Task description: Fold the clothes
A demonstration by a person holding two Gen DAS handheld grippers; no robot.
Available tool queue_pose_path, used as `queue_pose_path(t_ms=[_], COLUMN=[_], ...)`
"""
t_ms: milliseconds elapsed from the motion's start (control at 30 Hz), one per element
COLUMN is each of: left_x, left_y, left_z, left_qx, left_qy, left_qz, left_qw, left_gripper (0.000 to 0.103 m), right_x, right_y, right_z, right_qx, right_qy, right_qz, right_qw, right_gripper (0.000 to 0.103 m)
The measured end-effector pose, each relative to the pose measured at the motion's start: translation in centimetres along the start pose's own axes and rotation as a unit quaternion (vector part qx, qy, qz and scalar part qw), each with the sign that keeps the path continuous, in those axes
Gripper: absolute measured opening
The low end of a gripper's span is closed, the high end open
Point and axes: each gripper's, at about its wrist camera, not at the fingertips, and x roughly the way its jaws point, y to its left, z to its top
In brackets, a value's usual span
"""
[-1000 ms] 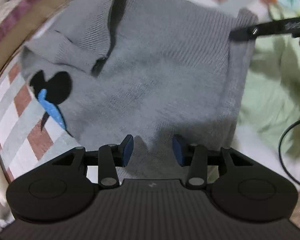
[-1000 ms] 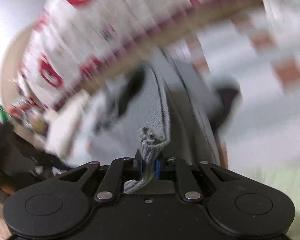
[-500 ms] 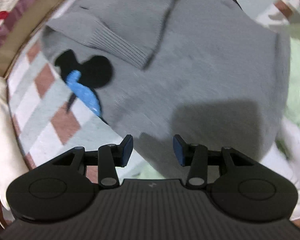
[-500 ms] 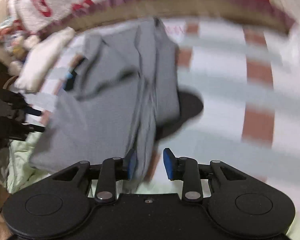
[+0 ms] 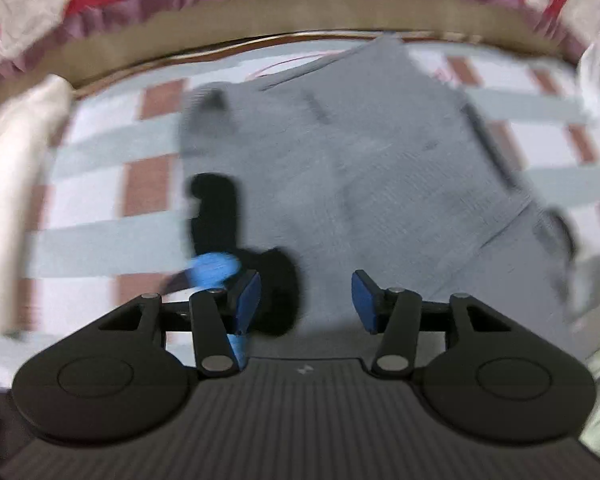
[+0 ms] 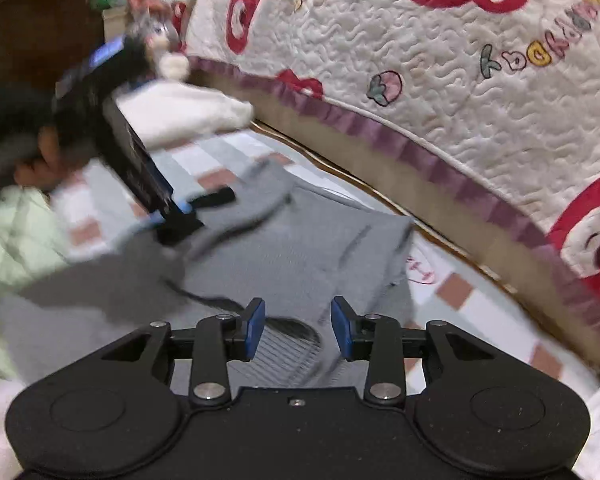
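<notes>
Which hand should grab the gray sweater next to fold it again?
Probably the right gripper: open, with the gray sweater's ribbed edge right under its fingertips. The left gripper, also open, hovers over the black patch.

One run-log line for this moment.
left gripper: open, empty | right gripper: open, just released | grey sweater: folded, on checked sheet

Grey knit sweater (image 5: 380,168) — black-and-blue motif (image 5: 228,240) at its edge — lies folded on the checked sheet.

We count one grey sweater (image 5: 380,184), one white quilt (image 6: 440,60) (upper right), two grippers, one folded cream cloth (image 6: 188,116).
</notes>
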Motion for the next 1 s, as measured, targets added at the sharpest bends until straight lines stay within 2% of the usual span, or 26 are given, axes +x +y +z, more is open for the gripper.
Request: queue_pose_path(t_ms=[133, 233, 300, 333, 367, 400, 433, 467, 533, 667, 733, 800, 867, 900, 967, 1000], left_x=[2.5, 4.5, 5.9, 6.5, 6.9, 7.1, 7.1, 7.0, 5.9, 2.5, 1.2, 0.8, 0.8, 0.9, 1.3, 1.6], left_y=[0.4, 1.4, 2.5, 3.1, 3.5, 3.5, 3.2, 2.8, 2.3, 2.1, 2.0, 2.4, 2.0, 1.4, 0.3, -0.1], left_z=[0.2, 0.5, 1.0, 1.3, 1.6, 1.8, 2.1, 2.6, 3.9, 8.3, 11.4, 14.5, 16.7, 17.5, 18.6, 19.0], left_qx=[-0.048, -0.079, -0.123, -0.145, -0.165, -0.164, -0.149, -0.128, -0.103, -0.098, -0.112, -0.149, -0.148, -0.122, -0.083, -0.070], left_qy=[0.004, 0.018, 0.016, 0.014, 0.013, 0.011, 0.009, 0.008, -0.001, -0.051, -0.073, -0.074, -0.081, -0.090, -0.102, -0.106], left_qz=[-0.009, -0.004, -0.018, -0.029, -0.040, -0.055, -0.063, -0.073, -0.080, -0.112, -0.125, -0.163, -0.181, -0.166, -0.139, -0.128], left_qw=[0.9988, 0.9967, 0.9921, 0.9889, 0.9855, 0.9849, 0.9868, 0.9890, 0.9915, 0.9875, 0.9832, 0.9725, 0.9690, 0.9744, 0.9815, 0.9836], left_gripper=[0.051, 0.056, 0.058, 0.061, 0.061, 0.058, 0.037, 0.011, 0.010, 0.010, 0.010, 0.012, 0.012, 0.013, 0.028, 0.032], right_x=[1.4, 3.3, 5.0, 6.1, 6.7, 7.4, 7.6, 7.8, 8.2, 8.6, 9.0, 9.4, 9.8, 10.0, 10.4, 10.6], right_y=[2.1, 1.5, 1.3, 1.5, 1.6, 1.7, 1.4, 1.0, 0.4, -1.4, -2.1, -2.8, -3.5, -4.0, -4.9, -5.4], right_z=[-0.7, -1.4, -2.4, -3.1, -3.5, -4.0, -4.4, -4.8, -5.6, -6.4, -6.5, -6.9, -7.5, -7.7, -8.4, -8.7], right_qx=[-0.046, -0.023, -0.019, -0.022, -0.020, -0.017, -0.008, 0.000, 0.017, 0.066, 0.090, 0.120, 0.155, 0.173, 0.212, 0.231], right_qy=[-0.009, 0.010, 0.013, 0.017, 0.016, 0.015, 0.007, -0.001, -0.016, -0.033, -0.035, -0.034, -0.030, -0.027, -0.022, -0.021], right_qz=[-0.023, -0.003, -0.016, -0.046, -0.055, -0.064, -0.059, -0.055, -0.046, -0.010, 0.014, 0.039, 0.065, 0.079, 0.099, 0.110], right_qw=[0.999, 1.000, 1.000, 0.999, 0.998, 0.998, 0.998, 0.999, 0.999, 0.997, 0.995, 0.992, 0.985, 0.981, 0.972, 0.966], right_gripper=[0.042, 0.043, 0.050, 0.051, 0.051, 0.051, 0.051, 0.051, 0.054, 0.055, 0.055, 0.055, 0.055, 0.055, 0.055, 0.055])
